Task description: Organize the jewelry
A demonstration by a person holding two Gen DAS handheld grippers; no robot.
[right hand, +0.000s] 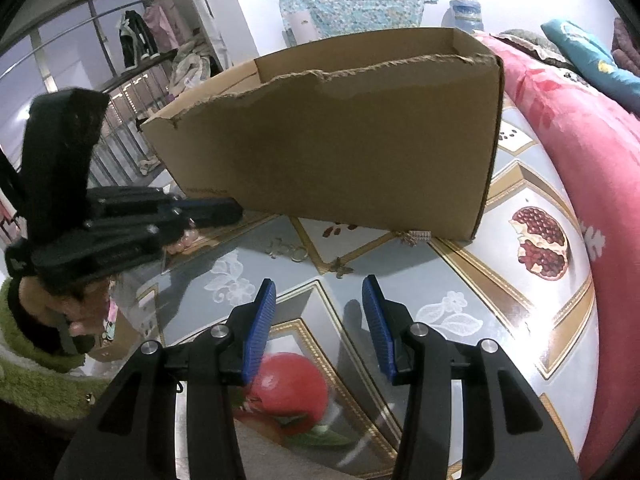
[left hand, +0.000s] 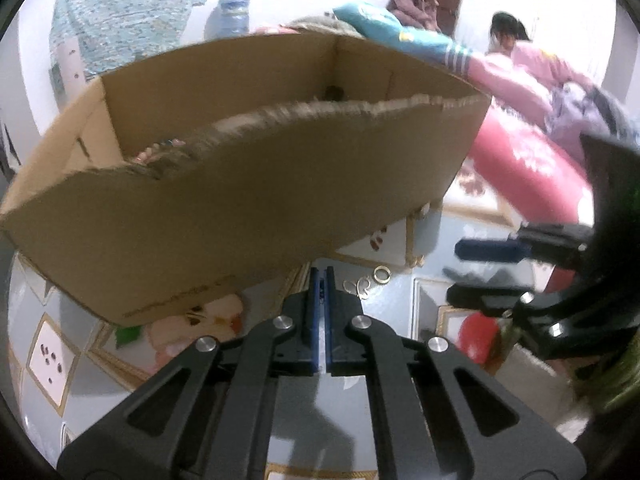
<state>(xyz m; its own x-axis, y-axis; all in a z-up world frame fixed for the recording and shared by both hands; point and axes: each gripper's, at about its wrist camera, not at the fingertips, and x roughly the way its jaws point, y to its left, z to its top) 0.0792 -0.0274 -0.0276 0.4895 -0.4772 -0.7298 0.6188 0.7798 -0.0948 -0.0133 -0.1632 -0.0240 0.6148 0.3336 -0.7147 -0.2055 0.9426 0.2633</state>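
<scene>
Several loose pieces of jewelry spotted on the counter (right hand: 472, 280), just in front of the box (left hand: 240, 200): a gold ring (left hand: 382, 275), thin wire loops (left hand: 358, 286) beside it, a small butterfly piece (right hand: 344, 270) and a sparkly strip (right hand: 418, 236) right against the foot of the box. Glimpsed pinkish beads (left hand: 160, 148) already inside, behind the torn wall.

Found the left tool (left hand: 320, 276) clenched, blue pads flat together, tips low near the loops. Could not tell whether anything thin was caught between the pads. Found the right tool (right hand: 320, 284) released, hanging above bare counter with nothing between its pads.

Judged the step as picking up one small piece for the box. Ought to be done by coming down on a single piece only, pads straddling the ring across its band rather than pressing on top, then closing gently and lifting clear of the ragged edge before letting go. Would have suited the wire loops better to pinch them at a bend, since they looked tangled and light.

Noted glossy, slippery-looking printed sheeting on the counter, with pomegranates and gold borders; likely to let hard metal skate. Noted plain brown corrugated card for the box, upright, open at the top, near wall ripped to a fuzzy, uneven line. Noted ribbed blue pads on both tools, set on black linkages with steel pins.
</scene>
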